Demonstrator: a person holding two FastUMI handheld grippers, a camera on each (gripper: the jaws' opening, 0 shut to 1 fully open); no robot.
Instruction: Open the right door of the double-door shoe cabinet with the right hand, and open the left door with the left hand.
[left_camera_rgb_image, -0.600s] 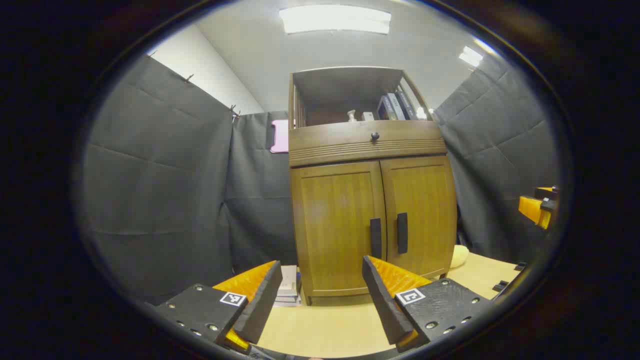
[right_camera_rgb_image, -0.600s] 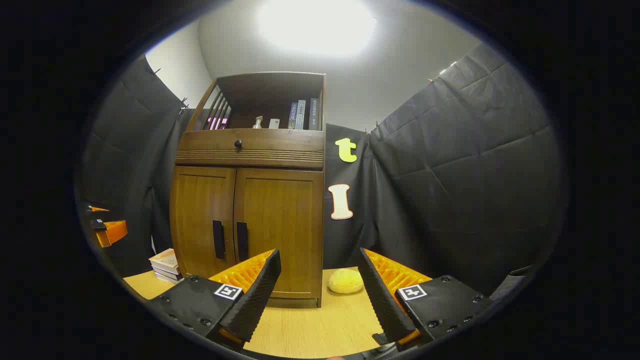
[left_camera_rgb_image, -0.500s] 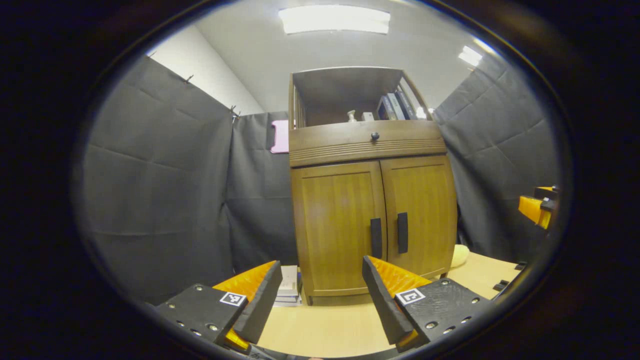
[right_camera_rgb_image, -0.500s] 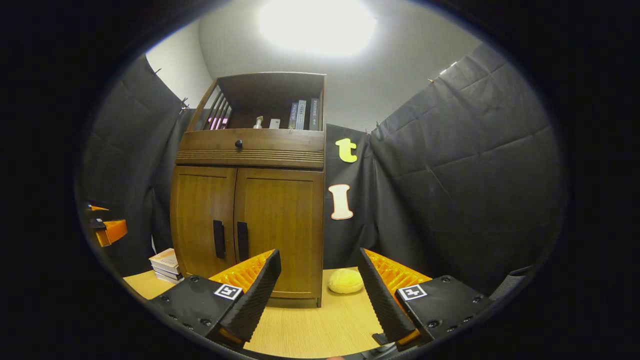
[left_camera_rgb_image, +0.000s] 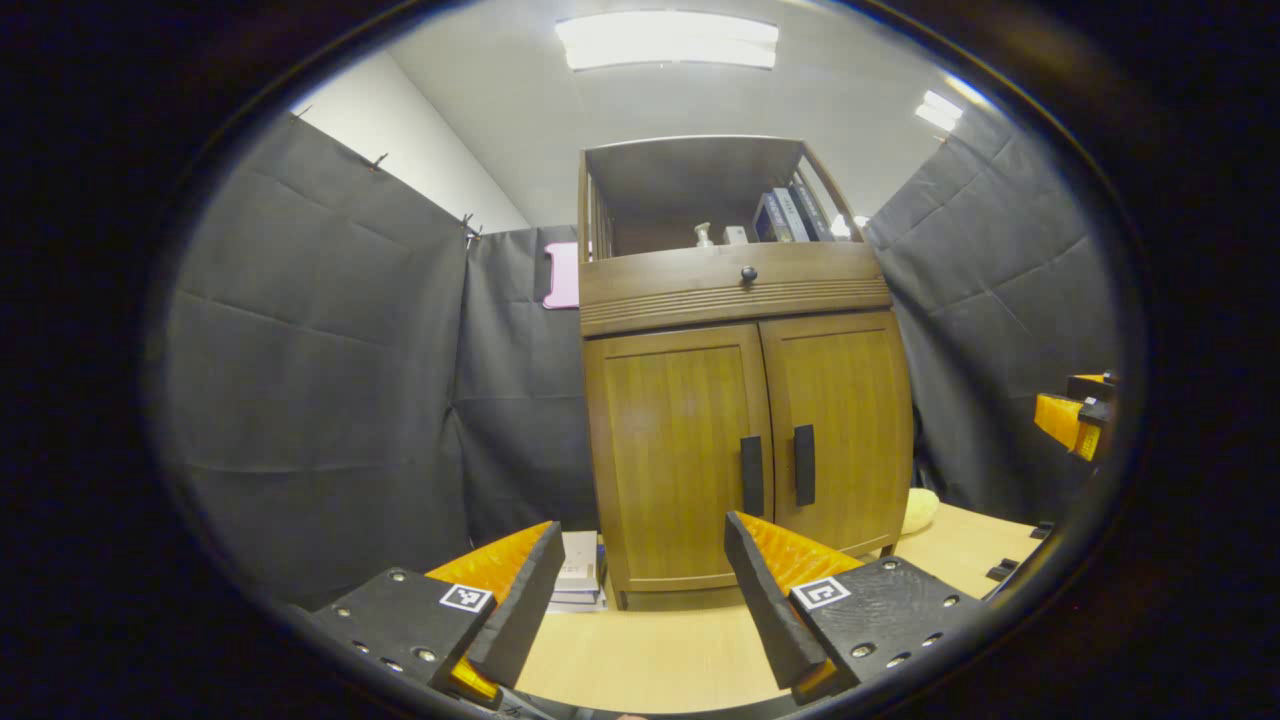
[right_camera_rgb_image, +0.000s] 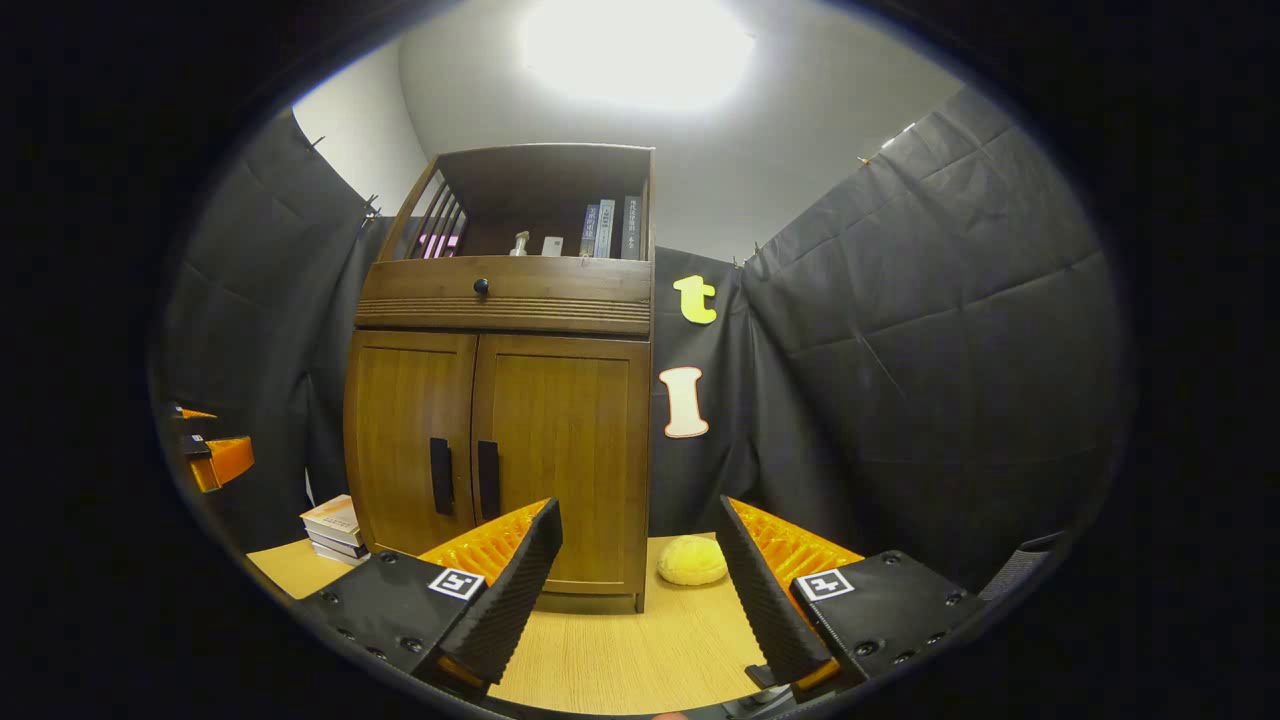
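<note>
Both doors of the shoe cabinet (left_camera_rgb_image: 745, 440) were closed. Left hand-held gripper (left_camera_rgb_image: 640, 590) and right hand-held gripper (right_camera_rgb_image: 640, 590) were held short of the cabinet, fingers apart, presumably ready for its handles (right_camera_rgb_image: 488, 479).

Right tongs (right_camera_rgb_image: 640, 590) gape wide, well short of the shoe cabinet (right_camera_rgb_image: 500, 420), both doors closed.

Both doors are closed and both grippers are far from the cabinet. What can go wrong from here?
1. The two door handles sit close together, so the right gripper may catch the wrong one.
2. The yellow soft object lies beside the right door; the opening door might push it.
</note>
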